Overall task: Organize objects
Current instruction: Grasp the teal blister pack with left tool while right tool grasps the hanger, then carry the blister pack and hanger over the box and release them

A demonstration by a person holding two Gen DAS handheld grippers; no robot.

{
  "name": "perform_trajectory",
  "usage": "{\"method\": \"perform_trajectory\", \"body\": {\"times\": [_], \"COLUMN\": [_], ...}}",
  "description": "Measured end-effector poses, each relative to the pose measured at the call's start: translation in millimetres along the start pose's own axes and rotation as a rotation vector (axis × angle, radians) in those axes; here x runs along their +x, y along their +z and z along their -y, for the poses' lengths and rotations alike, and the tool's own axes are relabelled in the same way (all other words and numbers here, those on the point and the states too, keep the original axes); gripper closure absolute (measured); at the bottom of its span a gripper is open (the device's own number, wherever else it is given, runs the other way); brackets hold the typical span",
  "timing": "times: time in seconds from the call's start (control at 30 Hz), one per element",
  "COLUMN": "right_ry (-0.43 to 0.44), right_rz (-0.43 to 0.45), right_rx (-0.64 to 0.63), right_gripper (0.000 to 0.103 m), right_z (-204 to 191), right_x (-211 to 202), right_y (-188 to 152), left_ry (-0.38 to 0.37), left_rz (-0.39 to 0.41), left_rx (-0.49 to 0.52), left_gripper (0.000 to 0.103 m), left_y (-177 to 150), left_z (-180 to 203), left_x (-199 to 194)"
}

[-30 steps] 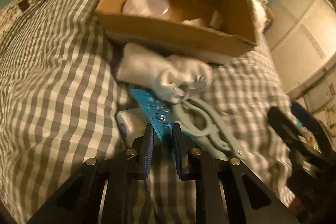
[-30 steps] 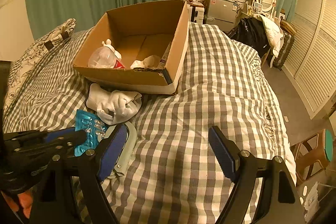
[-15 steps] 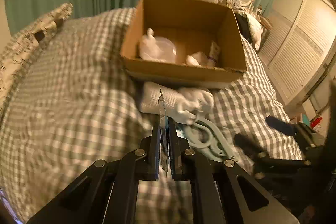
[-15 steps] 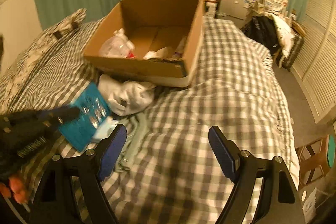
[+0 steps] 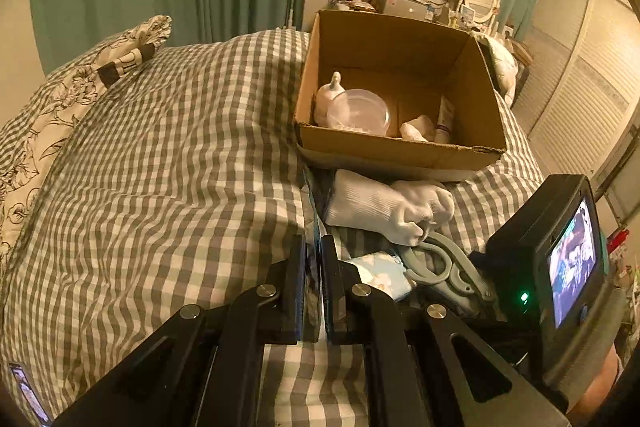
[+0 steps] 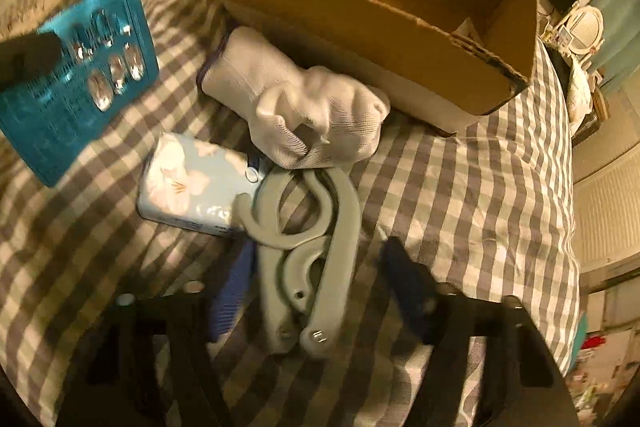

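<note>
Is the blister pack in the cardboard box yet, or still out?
Out. The left gripper holds the blister pack above the bedspread, short of the cardboard box.

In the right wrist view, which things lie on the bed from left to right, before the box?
Blue blister pack, held up by the left gripper → tissue packet → grey-green folding hanger, lying between the open fingers of the right gripper.
</note>
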State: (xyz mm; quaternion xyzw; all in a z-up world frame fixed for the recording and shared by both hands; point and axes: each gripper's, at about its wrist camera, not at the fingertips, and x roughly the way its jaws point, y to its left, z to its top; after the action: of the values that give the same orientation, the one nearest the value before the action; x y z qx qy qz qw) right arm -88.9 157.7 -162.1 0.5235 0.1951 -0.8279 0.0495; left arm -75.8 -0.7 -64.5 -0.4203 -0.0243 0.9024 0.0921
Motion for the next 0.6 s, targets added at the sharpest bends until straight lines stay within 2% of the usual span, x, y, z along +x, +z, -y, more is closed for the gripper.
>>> {"method": "perform_trajectory", "body": {"times": [0.07,0.23,0.47,0.6], "right_ry": [-0.019,-0.056,-0.046,-0.037], "right_rz": [0.005,0.031,0.071,0.105], "right_rx": [-0.023,-0.034,-0.003,0.011], "right_gripper": [0.054,0.065,0.069,0.071], "right_z": [-5.1,-9.4,-4.9,-5.2], "right_x": [-1.6,-11.9,-39.7,-60.4], "right_y": [-1.0,-3.6,-9.8,-13.2], "left_ry": [-0.012,-0.029,-0.036,-0.025], "left_rz": [0.002,0.003,0.005,0.035], "left_rx": [0.002,0.000,-0.017,-0.015], "left_gripper": [0.096,0.096,0.096,0.096], "left_y": [-0.9,-4.1,-6.5,-2.4], "left_z": [0.2,-2.9,-10.4,-10.6], "left_x": [0.3,-1.9,-9.3,-21.8]}}
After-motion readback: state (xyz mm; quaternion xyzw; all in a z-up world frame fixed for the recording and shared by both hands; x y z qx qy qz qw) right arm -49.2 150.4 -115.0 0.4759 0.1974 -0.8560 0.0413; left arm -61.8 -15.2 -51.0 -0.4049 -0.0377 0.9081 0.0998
